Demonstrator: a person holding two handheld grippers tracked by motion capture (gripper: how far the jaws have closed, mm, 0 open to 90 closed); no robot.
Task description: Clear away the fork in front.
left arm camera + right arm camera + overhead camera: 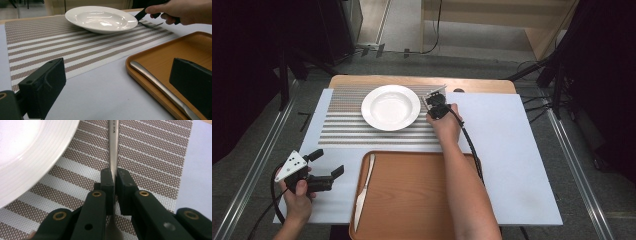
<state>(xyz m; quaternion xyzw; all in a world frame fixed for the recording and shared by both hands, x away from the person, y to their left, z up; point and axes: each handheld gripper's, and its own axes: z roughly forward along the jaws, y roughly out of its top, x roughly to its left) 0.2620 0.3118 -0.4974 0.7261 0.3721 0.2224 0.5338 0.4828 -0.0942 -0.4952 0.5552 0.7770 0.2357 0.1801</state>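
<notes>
Right claw point(113, 192) clamped on fork point(113, 150) handle beside plate point(391, 107). Left claw point(120, 82) wide, empty, near tray point(160, 53). Probably stiff, light, slippery steel; best gripped mid-handle.

fork point(113, 150): tines cut off by right gripper view's bottom edge | knife point(160, 87): tip cut off at tray's point(150, 53) near edge

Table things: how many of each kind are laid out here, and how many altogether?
Plate: 1
Fork: 1, held in the right claw beside the plate
Knife: 1, lying on the tray
Tray: 1
Striped mat: 1
Total: 5
</notes>
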